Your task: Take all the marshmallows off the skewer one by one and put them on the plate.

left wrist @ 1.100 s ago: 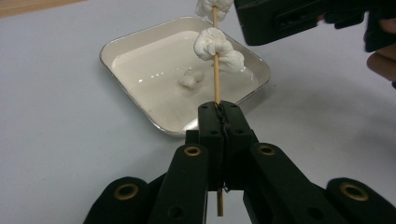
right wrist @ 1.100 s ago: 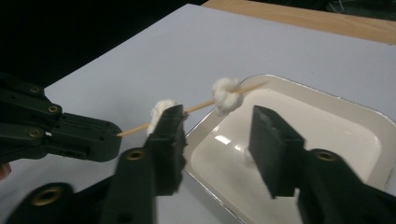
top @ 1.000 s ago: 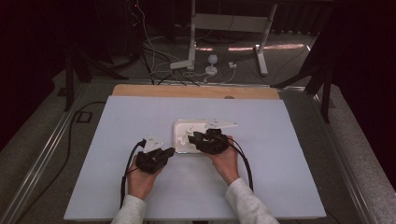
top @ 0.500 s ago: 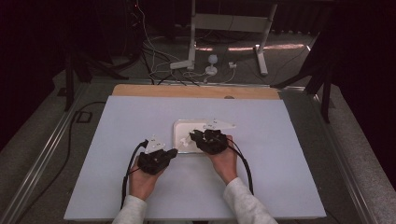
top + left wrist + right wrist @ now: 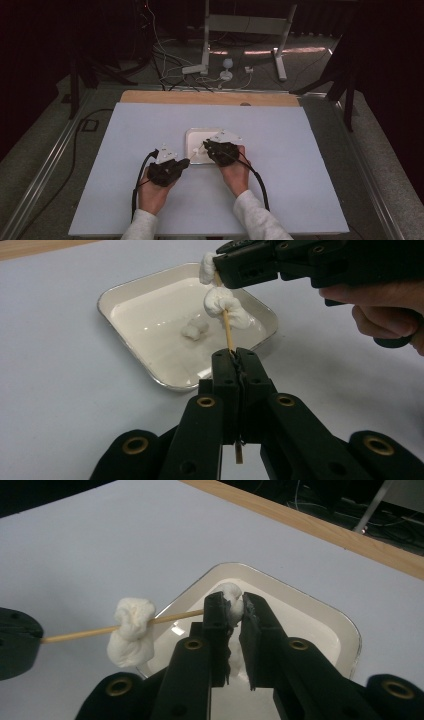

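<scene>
Both grippers are matte black. The left gripper (image 5: 235, 371) has two blocky jaws on angled arms, each arm studded with brass-ringed holes. The right gripper (image 5: 232, 611) is built alike, with the same brass eyelets. From above, each carries a pale grey three-cornered plate and trails a black cable. The person wears light grey long sleeves (image 5: 255, 216).

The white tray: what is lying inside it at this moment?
One loose marshmallow lies inside the white tray. The right gripper covers part of the tray floor, so anything under it stays hidden.
</scene>
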Tool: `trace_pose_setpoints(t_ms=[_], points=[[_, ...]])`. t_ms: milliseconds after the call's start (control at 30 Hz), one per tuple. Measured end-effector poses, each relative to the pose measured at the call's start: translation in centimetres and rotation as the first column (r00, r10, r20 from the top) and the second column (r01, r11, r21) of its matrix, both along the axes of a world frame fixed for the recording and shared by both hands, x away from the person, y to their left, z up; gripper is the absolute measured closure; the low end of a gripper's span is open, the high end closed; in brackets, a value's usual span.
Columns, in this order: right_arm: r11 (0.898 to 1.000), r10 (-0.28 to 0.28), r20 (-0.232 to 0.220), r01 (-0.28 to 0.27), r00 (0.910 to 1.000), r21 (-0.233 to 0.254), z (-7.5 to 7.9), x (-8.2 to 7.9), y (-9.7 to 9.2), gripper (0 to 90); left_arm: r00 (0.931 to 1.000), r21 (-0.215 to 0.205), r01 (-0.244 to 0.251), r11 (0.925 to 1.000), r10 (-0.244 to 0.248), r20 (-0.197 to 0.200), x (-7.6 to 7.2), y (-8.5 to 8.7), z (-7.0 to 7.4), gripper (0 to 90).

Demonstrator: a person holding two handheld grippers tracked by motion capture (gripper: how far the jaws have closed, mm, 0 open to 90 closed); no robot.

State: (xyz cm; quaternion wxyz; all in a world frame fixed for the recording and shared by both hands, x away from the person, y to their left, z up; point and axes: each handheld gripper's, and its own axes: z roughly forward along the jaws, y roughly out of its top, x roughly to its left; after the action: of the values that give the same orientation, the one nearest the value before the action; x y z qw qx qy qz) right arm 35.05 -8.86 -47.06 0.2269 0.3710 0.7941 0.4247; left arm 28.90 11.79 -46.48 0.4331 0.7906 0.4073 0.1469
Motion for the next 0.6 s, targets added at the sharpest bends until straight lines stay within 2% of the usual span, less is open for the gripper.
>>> trace_pose_setpoints(t_ms=[100,233,267,300,333,367,433,467,600], points=[[1.000,-0.019,0.001,0.019,0.9998,-0.019,0.0,0.2,0.2,84.5,1.0000,0.008,-0.006,1.0000,0.006,-0.001,0.0,0.1,0.1,89.9],[0.999,-0.041,-0.005,0.041,0.9992,-0.019,-0.1,0.6,0.1,85.3,1.0000,0.016,-0.006,0.9998,0.006,-0.006,-0.1,0.1,0.2,90.0],[0.995,-0.087,0.021,0.088,0.9960,-0.053,-0.1,0.6,0.0,85.6,1.0000,0.010,0.001,0.9999,0.000,-0.005,-0.2,0.3,0.3,90.0],[0.992,-0.128,-0.029,0.128,0.9913,0.001,-0.3,1.7,-1.3,85.6,1.0000,0.006,-0.001,1.0000,0.001,-0.001,-0.3,0.6,0.4,90.0],[0.991,-0.125,-0.064,0.127,0.9901,0.035,-0.3,2.1,-2.1,85.0,0.9999,0.005,-0.012,0.9999,0.012,0.005,-0.3,0.8,0.6,90.0],[0.993,-0.098,-0.076,0.102,0.9923,0.054,-0.3,2.3,-2.6,84.5,0.9998,-0.002,-0.017,0.9998,0.017,0.009,-0.3,1.0,0.8,90.0],[0.995,-0.085,-0.074,0.089,0.9936,0.045,-0.2,2.2,-2.7,83.8,0.9998,-0.008,-0.018,0.9998,0.018,0.010,-0.1,1.1,0.8,90.0],[0.997,-0.047,-0.074,0.052,0.9961,0.061,0.0,2.0,-2.8,82.5,0.9999,-0.005,-0.015,0.9999,0.016,0.007,-0.1,1.0,0.7,90.0],[0.995,-0.009,-0.088,0.018,0.9961,0.095,0.1,1.9,-2.6,80.3,0.9999,0.024,-0.012,0.9996,0.012,0.003,-0.1,0.4,0.3,89.9]])
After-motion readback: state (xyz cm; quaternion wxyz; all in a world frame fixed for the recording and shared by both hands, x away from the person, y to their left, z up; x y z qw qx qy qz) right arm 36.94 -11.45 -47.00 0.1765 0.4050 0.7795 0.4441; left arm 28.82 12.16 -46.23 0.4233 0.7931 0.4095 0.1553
